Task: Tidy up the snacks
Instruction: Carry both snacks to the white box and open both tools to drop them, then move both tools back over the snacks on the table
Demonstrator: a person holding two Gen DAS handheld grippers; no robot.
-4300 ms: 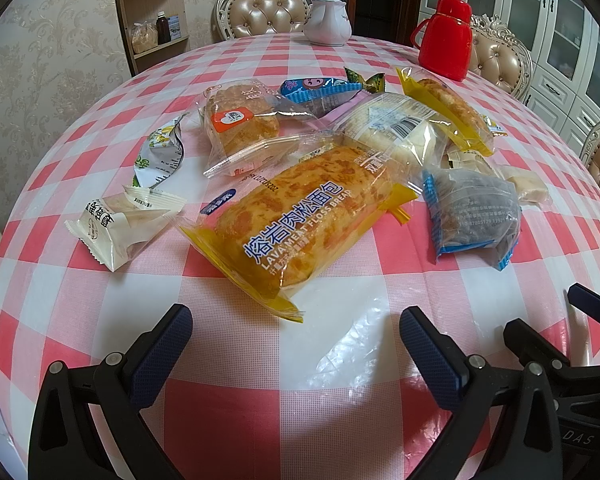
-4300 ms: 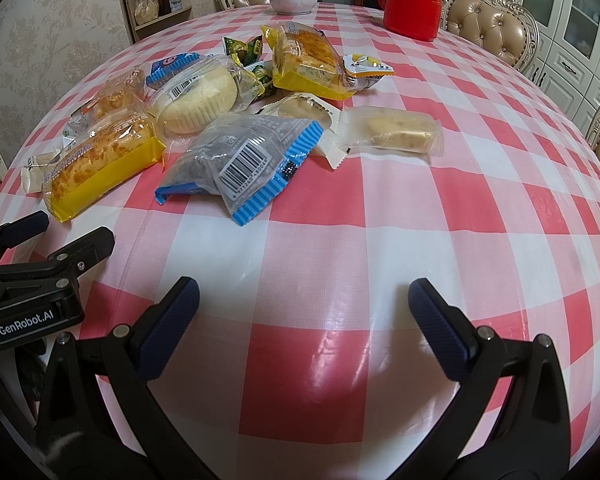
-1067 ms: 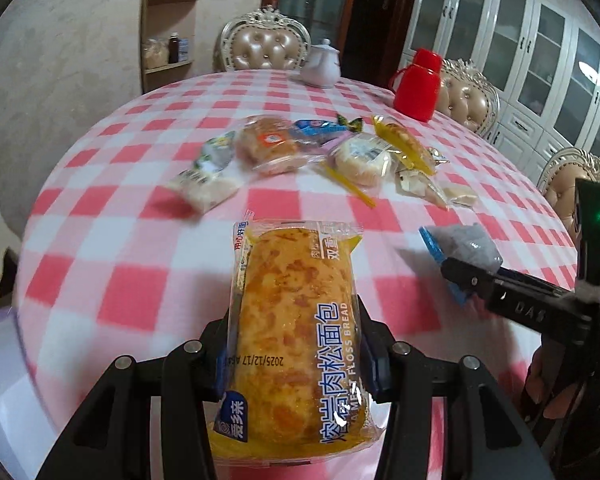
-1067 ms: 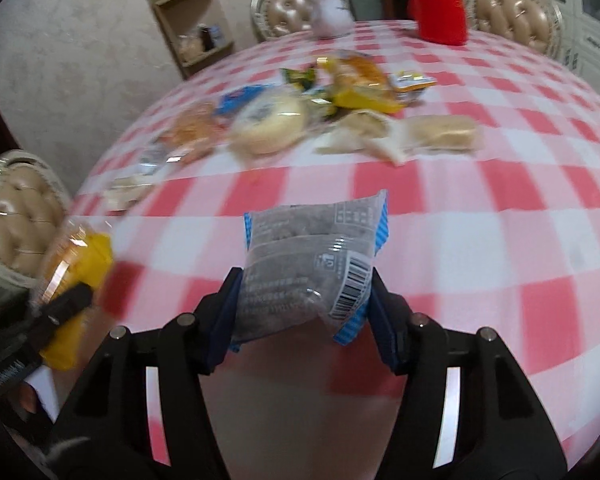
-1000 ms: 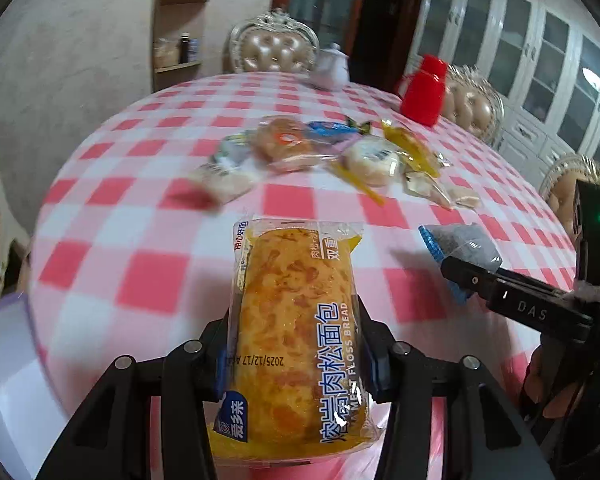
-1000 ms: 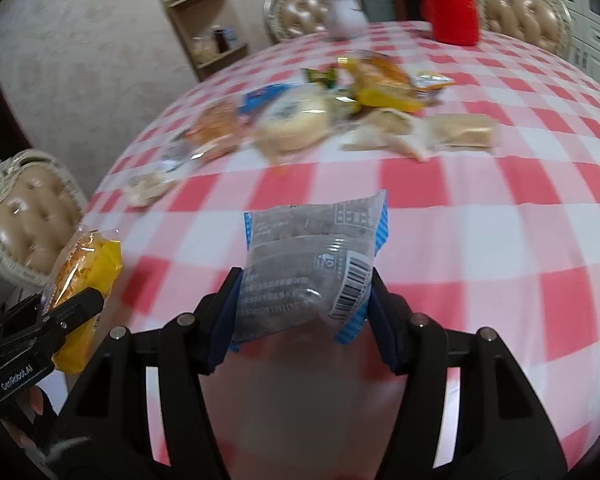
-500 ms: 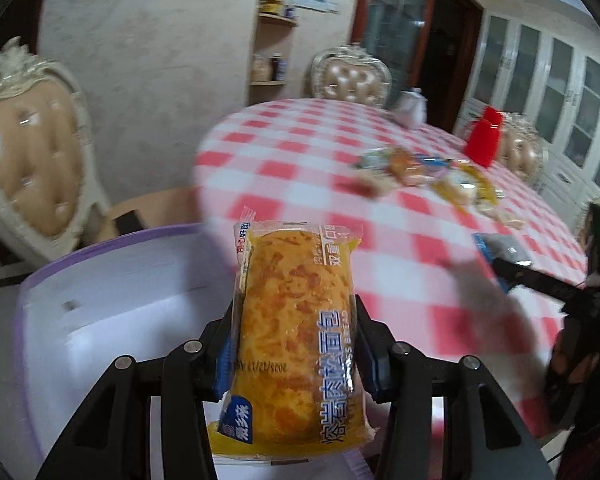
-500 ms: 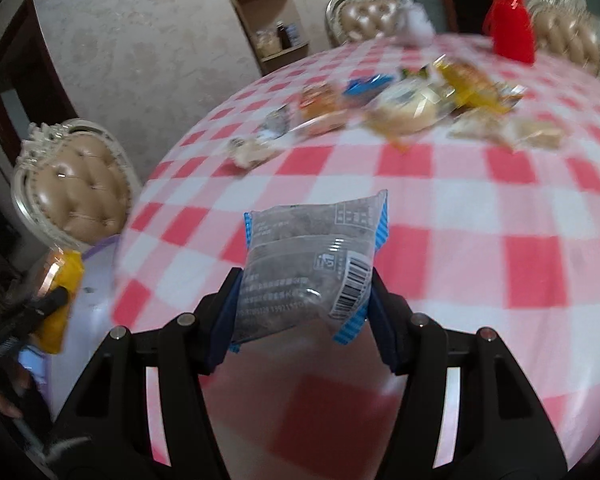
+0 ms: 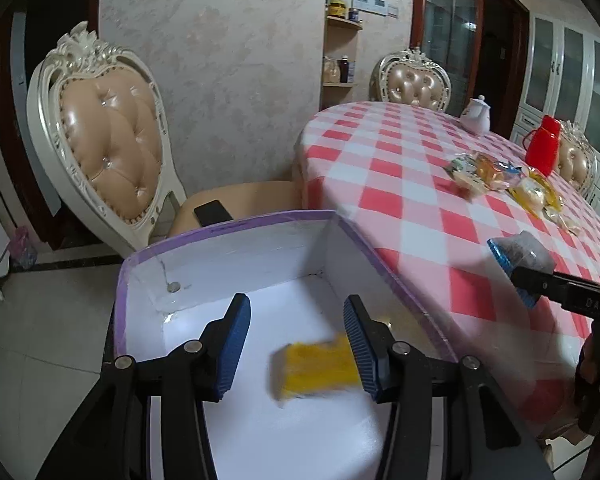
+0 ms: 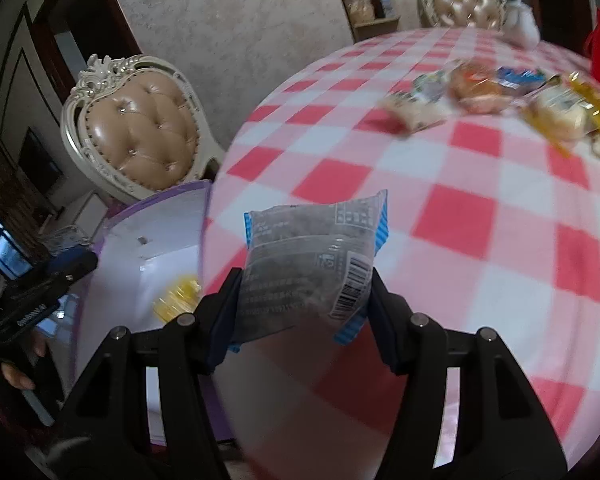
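Note:
My left gripper (image 9: pixel 296 344) is open over a white box with a purple rim (image 9: pixel 228 228) beside the table. The yellow bread packet (image 9: pixel 316 368) lies blurred inside the box below the jaws; it also shows in the right wrist view (image 10: pixel 178 296). My right gripper (image 10: pixel 304 300) is shut on a grey snack packet with blue ends (image 10: pixel 312 264), held above the table's near edge; that packet also shows in the left wrist view (image 9: pixel 520 258). Several more snack packets (image 9: pixel 504 184) lie in a cluster on the checked table (image 9: pixel 400 184).
An upholstered chair (image 9: pixel 112 148) stands behind the box with a dark phone (image 9: pixel 214 212) on its seat. A red jug (image 9: pixel 542 146) and a white teapot (image 9: pixel 476 116) stand at the table's far side. The left gripper shows in the right wrist view (image 10: pixel 40 280).
My left gripper has opened and let go of the yellow bread packet, which has dropped into the box. Both grippers have swung left toward the box; the right still holds the grey packet.

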